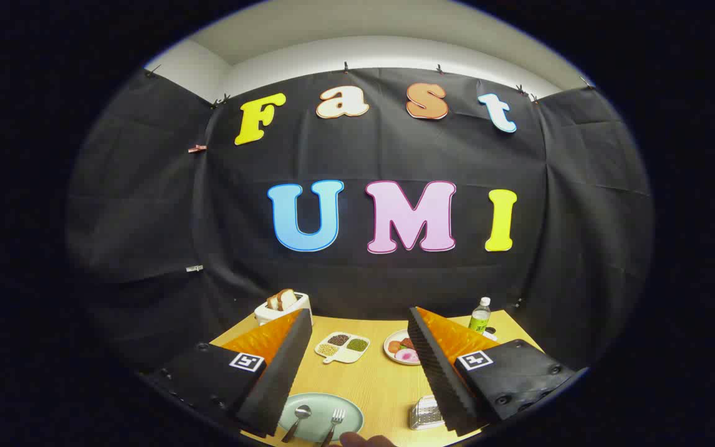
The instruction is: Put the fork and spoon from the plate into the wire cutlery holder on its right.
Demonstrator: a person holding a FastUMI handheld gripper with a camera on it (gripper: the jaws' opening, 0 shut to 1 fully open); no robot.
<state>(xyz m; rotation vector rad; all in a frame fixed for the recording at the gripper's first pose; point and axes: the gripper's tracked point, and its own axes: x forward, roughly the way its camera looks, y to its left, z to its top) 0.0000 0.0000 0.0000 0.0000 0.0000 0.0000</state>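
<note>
A pale green plate (pixel 317 428) lies on the wooden table low between my fingers. On it rest a spoon (pixel 298 419) to the left and a fork (pixel 334 422) to the right, handles toward me. The wire cutlery holder (pixel 426 413) stands right of the plate, partly hidden behind my right finger. My gripper (pixel 357 372) is held high above the table and stands open, with nothing between its fingers. A fingertip of a person's hand (pixel 364 439) shows just below the plate.
Beyond the plate sit a divided dish of beans (pixel 342 347) and a plate of food (pixel 402 349). A white toaster with bread (pixel 282 307) stands at the back left, a green-labelled bottle (pixel 480 316) at the back right. Black cloth walls surround the table.
</note>
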